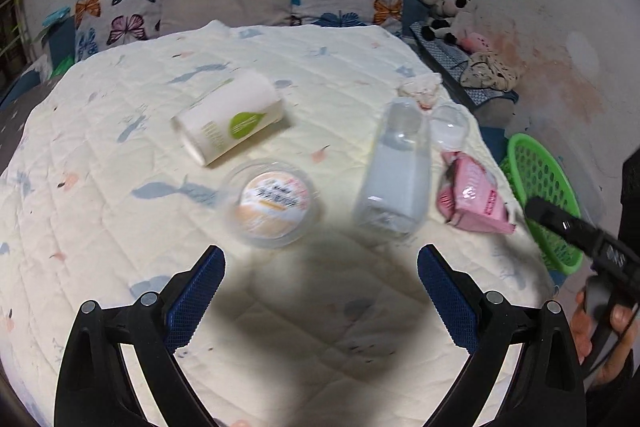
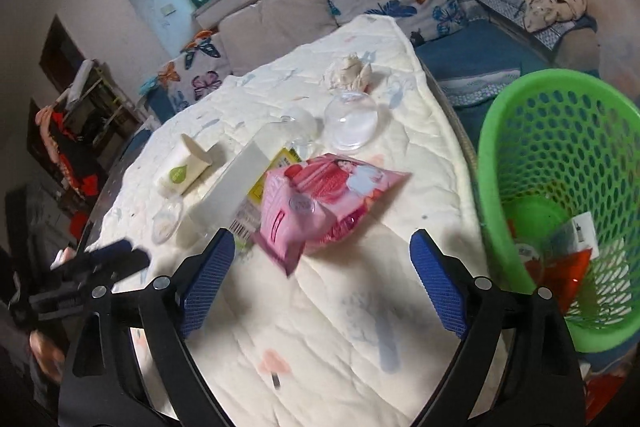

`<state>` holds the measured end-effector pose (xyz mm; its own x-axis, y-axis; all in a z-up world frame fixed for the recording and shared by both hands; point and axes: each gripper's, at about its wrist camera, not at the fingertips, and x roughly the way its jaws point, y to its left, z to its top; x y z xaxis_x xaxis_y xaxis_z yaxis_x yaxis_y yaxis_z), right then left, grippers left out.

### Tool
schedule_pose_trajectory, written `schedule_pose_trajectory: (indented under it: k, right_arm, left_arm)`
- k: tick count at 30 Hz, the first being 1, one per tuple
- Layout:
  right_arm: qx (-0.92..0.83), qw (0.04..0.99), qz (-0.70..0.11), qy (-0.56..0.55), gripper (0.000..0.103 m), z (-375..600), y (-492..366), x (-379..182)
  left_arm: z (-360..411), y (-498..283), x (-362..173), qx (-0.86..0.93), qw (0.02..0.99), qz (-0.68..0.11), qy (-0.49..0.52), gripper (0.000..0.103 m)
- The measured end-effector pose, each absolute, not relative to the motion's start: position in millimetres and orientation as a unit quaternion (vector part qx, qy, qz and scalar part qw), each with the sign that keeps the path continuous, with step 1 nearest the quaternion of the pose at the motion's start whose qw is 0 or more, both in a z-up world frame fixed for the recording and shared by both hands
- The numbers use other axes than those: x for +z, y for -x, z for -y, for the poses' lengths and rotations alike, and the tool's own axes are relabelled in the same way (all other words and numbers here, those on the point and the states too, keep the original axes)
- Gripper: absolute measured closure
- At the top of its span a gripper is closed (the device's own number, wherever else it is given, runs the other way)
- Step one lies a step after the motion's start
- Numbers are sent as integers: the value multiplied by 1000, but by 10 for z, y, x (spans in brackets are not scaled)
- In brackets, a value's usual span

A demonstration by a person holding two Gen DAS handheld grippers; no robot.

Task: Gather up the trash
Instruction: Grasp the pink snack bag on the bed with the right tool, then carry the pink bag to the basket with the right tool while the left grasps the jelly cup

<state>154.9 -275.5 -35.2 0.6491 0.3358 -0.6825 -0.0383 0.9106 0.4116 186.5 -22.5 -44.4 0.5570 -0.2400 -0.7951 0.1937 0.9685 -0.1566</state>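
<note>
A: How do the two grippers stand?

B: The left gripper (image 1: 320,267) is wide, and nothing is between its blue pads. It hangs over the near part of the quilt (image 1: 100,227). The right gripper (image 2: 322,251) is also wide and holds nothing; the near corner of the pink wrapper (image 2: 320,203) lies just beyond its fingertips, not touching them.

A: Where is the trash?

B: It lies on the quilt. In the left view, the paper cup (image 1: 230,121) lies on its side at the far left. The round clear tub (image 1: 272,205) is nearer, just beyond the left pad. The clear plastic bottle (image 1: 396,171) lies to the right of it, and the pink wrapper (image 1: 474,195) is right beside the bottle, near the quilt's right edge. Farther away are a clear dome lid (image 1: 448,125) and a crumpled tissue (image 1: 420,89).

A: And the basket?

B: The green basket (image 2: 500,131) stands at the right, off the edge of the quilt. Some pieces of trash already lie at its bottom, one of them red (image 2: 568,271).
</note>
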Motion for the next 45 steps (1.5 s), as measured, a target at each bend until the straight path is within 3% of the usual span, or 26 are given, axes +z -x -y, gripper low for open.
schedule_pose_trajectory:
  k: [17,27,29,32,34,37,45]
  right_arm:
    - [77,865,-456,-196,13,2581,-2077,-705]
    - [76,871,-456,-169,43,2556,-2061,-709]
    - [77,872,-454,-167,44,2559,-2037,-685]
    - [78,874,-451,-161,46,2579,-1982,-658]
    - [78,875,-449,-163,48,2602,-1938,-641]
    - [79,877,-446,-163,49,2635,-1871,-610]
    - [85,885,-432,-153,50,2675,-1667,-471]
  left_arm:
    - [32,-2211,-664,-102,874,-475,18,9]
    - [129,-2455,-784,-105,871,-479,-4,9]
    - [136,-2483,-803,-105,871,-479,-5,9]
    - [141,-2512,-817,-111,872,-477,-4,17]
    - [139,-2516,-826,-114,871,-477,-1,30]
    - [151,-2507,-843,-119,870,-479,1,37]
    - [156,-2375,-734,-129,875,-467,15,38]
